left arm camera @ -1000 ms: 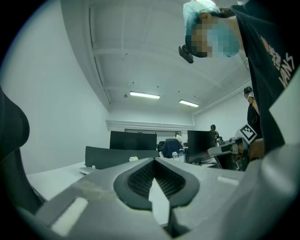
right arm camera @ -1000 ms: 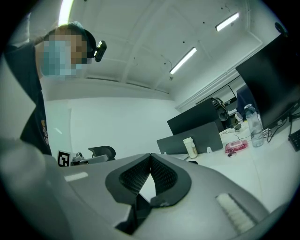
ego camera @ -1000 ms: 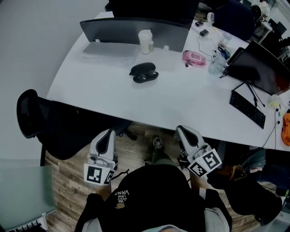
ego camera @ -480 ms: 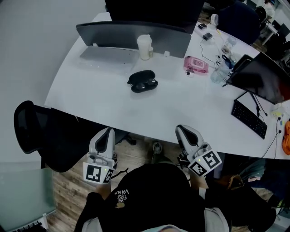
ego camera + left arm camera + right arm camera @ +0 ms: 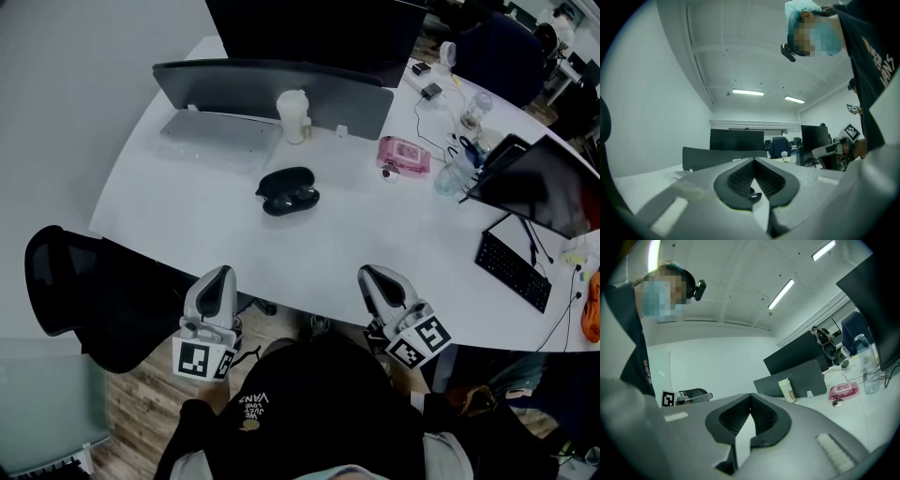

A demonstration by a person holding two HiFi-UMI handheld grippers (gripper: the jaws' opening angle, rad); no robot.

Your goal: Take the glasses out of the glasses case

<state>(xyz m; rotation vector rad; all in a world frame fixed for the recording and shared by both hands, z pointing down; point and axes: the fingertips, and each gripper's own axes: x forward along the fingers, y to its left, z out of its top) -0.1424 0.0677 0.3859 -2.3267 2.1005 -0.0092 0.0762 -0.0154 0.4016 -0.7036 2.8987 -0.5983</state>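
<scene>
The black glasses case (image 5: pixel 288 190) lies closed on the white table (image 5: pixel 187 202), in the middle of the head view. Both grippers hang at the table's near edge, well short of the case. My left gripper (image 5: pixel 220 275) is to the case's near left, and my right gripper (image 5: pixel 368 274) is to its near right. In the left gripper view the left gripper (image 5: pixel 754 161) is shut with nothing between its tips. The right gripper (image 5: pixel 750 397) is likewise shut and empty in its own view.
Behind the case stand a grey screen back (image 5: pixel 272 80) and a white bottle (image 5: pixel 292 114). A pink pack (image 5: pixel 404 155), a clear bottle (image 5: pixel 453 173), a dark monitor (image 5: pixel 548 183) and a keyboard (image 5: pixel 512 272) are at the right. A black chair (image 5: pixel 75 291) is at the near left.
The table and case have come closer, sliding down in the head view. Both grippers now reach the table's near edge. Both stay shut.
</scene>
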